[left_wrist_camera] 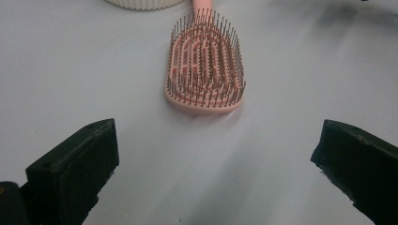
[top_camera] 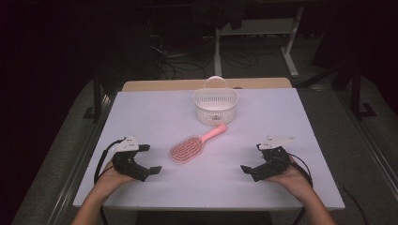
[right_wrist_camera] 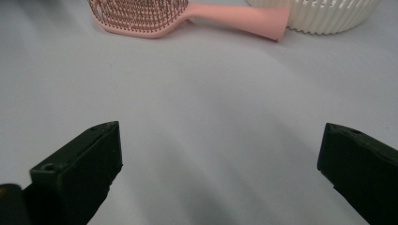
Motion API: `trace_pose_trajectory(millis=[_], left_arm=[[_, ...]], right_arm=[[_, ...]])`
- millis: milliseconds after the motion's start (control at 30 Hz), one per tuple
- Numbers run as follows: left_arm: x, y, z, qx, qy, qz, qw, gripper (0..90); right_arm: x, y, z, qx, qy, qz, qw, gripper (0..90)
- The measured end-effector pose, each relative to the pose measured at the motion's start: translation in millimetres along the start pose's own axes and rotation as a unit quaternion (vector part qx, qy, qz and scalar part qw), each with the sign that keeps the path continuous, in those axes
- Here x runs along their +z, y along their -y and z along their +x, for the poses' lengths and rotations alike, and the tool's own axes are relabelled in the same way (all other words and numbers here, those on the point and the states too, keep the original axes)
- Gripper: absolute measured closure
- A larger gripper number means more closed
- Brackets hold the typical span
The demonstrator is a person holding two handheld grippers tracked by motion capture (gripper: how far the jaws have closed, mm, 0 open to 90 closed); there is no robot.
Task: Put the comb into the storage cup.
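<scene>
Two grippers rest low over the near half of the white table (top_camera: 141, 112), one in each of the person's hands. The left gripper (top_camera: 152, 161) sits near the table's near left corner, its jaws spread wide apart with nothing between them; in the left gripper view both black jaws stand far out to either side, over bare tabletop, and touch nothing but possibly the surface below. The right gripper (top_camera: 253, 159) sits toward the near right corner, its jaws likewise opened wide and empty, as the right gripper view shows.

Between the two grippers, near the middle of the table, lies a pink hairbrush (top_camera: 193, 143), bristles up. Its head points toward the near left and its handle runs toward the far edge. The handle's end reaches a white basket (top_camera: 215, 105), which stands upright near the middle of the far edge, handle raised; whether they touch is hard to tell. Both grippers stay well apart from the hairbrush, and the left one faces its bristled head straight on.
</scene>
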State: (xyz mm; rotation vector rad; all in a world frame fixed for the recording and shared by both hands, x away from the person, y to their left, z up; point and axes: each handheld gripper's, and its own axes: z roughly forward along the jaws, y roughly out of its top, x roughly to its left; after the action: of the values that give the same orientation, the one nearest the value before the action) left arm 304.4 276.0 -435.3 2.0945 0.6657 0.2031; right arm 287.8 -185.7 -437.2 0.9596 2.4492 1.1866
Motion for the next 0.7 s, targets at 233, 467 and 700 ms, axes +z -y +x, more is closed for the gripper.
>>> trace_pose_trajectory(millis=[233,467,700], left_arm=[[-0.4,1.7,0.0,-0.001,0.005,0.002,1.0,0.0],[-1.7,1.8,-0.8,-0.001,0.007,-0.002,1.0,0.0],[-5.2,3.0,0.9,-0.005,0.004,-0.006,1.0,0.0]], right_arm=[[-1.9,-5.0,-0.1,-0.001,-0.003,-0.001,1.0,0.0],[-1.8,-7.3,-1.0,0.001,-0.007,0.0,1.0,0.0],[-0.3,-12.7,-4.0,-0.002,-0.011,-0.004,0.9999,0.0]])
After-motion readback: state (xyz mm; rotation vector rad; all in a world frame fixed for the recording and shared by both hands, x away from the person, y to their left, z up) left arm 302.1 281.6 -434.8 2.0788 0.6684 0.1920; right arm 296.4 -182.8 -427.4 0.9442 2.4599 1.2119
